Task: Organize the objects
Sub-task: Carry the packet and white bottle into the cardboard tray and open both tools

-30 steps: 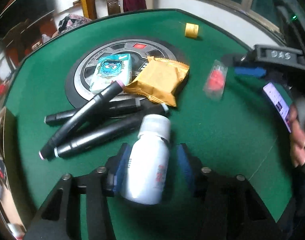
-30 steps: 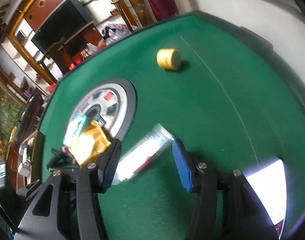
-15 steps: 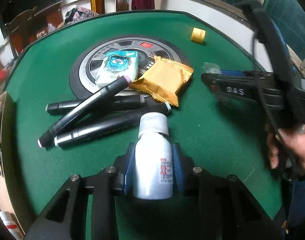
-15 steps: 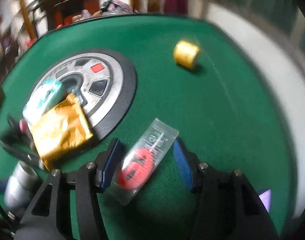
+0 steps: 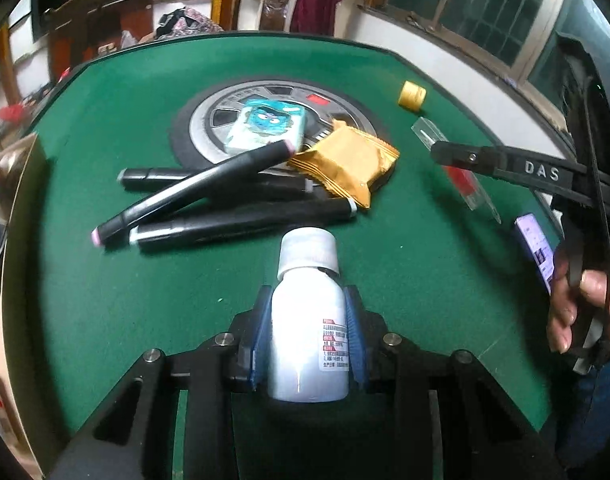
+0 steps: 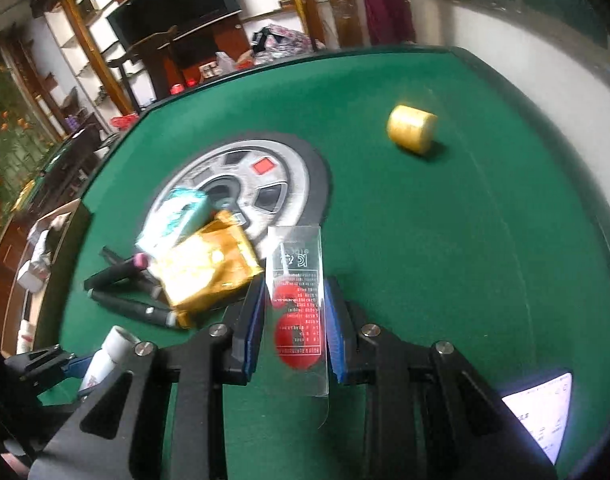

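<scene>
Grasp step underway: white bottle [image 5: 309, 332] clamped between left gripper [image 5: 308, 336] pads, clear packet [image 6: 299, 312] pinched between right gripper [image 6: 293, 324] pads. Next, lift toward pile ahead of fingertips judged needed.

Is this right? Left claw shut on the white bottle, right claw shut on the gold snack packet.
Not quite. The left claw is shut on the white bottle, but the right claw is shut on the clear packet with a red item, as the right wrist view shows. The gold snack packet lies on the table beside the markers.
</scene>
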A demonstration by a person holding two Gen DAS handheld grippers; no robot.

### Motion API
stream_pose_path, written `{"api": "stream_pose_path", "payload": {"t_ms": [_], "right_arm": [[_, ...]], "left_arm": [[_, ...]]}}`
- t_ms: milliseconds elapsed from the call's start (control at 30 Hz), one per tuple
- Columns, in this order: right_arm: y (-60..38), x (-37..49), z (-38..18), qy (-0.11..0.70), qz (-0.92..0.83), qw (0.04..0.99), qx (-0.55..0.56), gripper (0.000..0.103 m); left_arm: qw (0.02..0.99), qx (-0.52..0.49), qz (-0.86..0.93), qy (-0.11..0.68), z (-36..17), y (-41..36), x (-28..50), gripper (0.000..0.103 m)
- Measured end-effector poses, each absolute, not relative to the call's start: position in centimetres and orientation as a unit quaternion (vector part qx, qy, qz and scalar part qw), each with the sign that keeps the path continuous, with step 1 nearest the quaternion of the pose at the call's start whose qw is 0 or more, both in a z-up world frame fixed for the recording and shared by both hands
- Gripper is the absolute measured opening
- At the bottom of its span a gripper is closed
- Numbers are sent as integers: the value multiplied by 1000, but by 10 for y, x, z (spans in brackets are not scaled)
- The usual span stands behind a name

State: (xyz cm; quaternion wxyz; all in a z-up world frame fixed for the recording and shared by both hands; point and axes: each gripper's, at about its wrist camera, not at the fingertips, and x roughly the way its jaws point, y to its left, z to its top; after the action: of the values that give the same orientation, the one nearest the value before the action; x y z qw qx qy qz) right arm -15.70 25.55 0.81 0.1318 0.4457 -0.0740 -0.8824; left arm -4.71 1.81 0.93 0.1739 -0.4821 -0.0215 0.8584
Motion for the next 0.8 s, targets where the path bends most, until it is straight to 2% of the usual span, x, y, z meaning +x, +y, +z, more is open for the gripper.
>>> {"api": "stream_pose_path", "payload": {"t_ms": [200,800], "right_arm": [[226,-140,29,-56,-892,166,416,25],[174,-110,28,-12,-887,228,401,25]], "left_arm": [[159,-460,873,-32,22,6,-37,29],[97,-402,910,-35,63,-38,-8,29]]}}
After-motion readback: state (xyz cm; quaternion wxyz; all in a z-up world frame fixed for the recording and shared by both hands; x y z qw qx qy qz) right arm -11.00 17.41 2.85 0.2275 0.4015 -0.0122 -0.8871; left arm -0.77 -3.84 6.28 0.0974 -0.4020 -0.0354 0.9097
